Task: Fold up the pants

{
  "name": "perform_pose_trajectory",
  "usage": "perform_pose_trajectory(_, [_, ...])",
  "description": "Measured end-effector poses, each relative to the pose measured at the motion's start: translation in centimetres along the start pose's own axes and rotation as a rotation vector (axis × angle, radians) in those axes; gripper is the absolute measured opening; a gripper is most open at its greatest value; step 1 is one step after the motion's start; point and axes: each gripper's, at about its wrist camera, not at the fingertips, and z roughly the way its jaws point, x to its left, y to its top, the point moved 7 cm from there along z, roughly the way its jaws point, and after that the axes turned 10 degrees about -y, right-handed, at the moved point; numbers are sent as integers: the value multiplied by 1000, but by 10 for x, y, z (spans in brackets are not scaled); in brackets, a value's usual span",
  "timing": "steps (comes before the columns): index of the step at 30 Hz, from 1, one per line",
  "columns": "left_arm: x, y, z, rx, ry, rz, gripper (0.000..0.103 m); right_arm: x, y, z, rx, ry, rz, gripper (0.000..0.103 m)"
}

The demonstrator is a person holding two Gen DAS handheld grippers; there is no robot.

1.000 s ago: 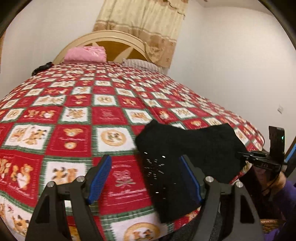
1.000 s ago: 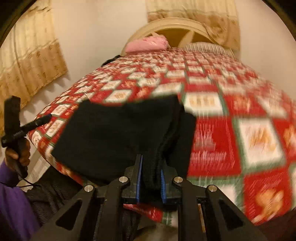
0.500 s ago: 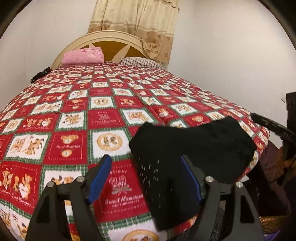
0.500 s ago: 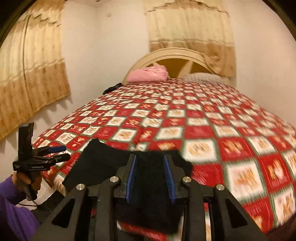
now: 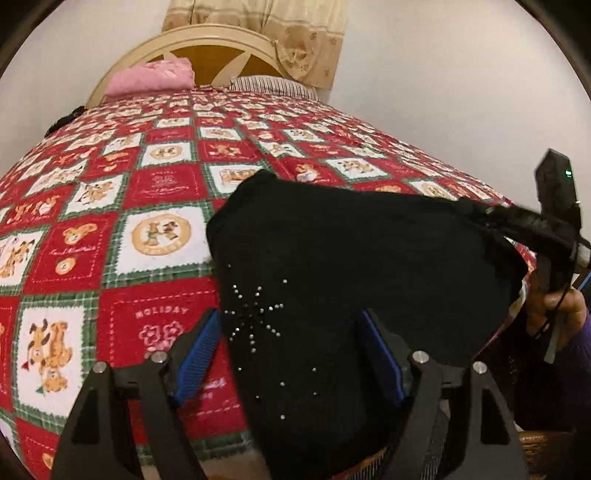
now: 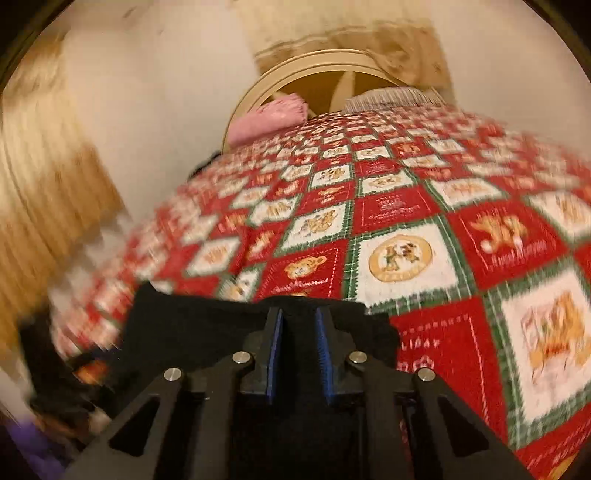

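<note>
Black knit pants (image 5: 354, 280) with a small starburst of silver studs, bunched in a folded heap at the near corner of the bed, on a red, white and green patchwork blanket (image 5: 155, 192) printed with teddy bears, one edge hanging over the side. Left gripper (image 5: 291, 354) low over the near end of the heap, blue-padded fingers (image 5: 199, 350) spread wide on either side of the cloth, not clamped on it. Right gripper (image 6: 298, 349) at the far side of the same heap (image 6: 192, 325), blue pads (image 6: 275, 350) a narrow gap apart with dark cloth between them; cannot tell whether pinching it, view smeared by motion blur. In the left wrist view, the right handle gripped by a bare hand (image 5: 557, 314) in a purple sleeve. At the head of the bed: arched cream wooden headboard (image 5: 184, 48), pink folded blanket (image 5: 151, 77), striped pillow (image 5: 273, 86), beige patterned curtain (image 5: 295, 33) behind.
</note>
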Motion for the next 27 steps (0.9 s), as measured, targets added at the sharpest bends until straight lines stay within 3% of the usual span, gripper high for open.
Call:
perform_pose_trajectory(3, [6,4,-17,-27,46,7,80,9,0,-36,-71,20,-54,22])
perform_pose_trajectory(6, [1,18,-31,-75,50,47,80,25,-22,-57,-22,100,-130,22])
perform_pose_trajectory(8, [-4,30,-33,-102,51,75,80,29,-41,-60,22,108,-170,22])
perform_pose_trajectory(11, [-10,49,-22,-116,46,112,80,15,-78,-51,110,45,-216,22])
perform_pose_trajectory(13, [-8,57,-7,-104,49,108,80,4,-86,-58,87,82,-181,22])
perform_pose_trajectory(18, [19,52,36,24,81,-9,80,11,-84,-65,120,48,-222,22])
perform_pose_trajectory(22, [18,49,26,0,58,-72,83,16,-45,-76,26,74,-111,23])
perform_pose_trajectory(23, [17,49,24,-5,70,-63,83,17,-36,-74,5,76,-90,30])
perform_pose_trajectory(24, [14,50,22,-12,90,-46,83,17,-30,-71,-4,71,-82,43])
perform_pose_trajectory(27, [2,55,22,-11,124,10,83,21,-8,-46,-26,-1,-87,50])
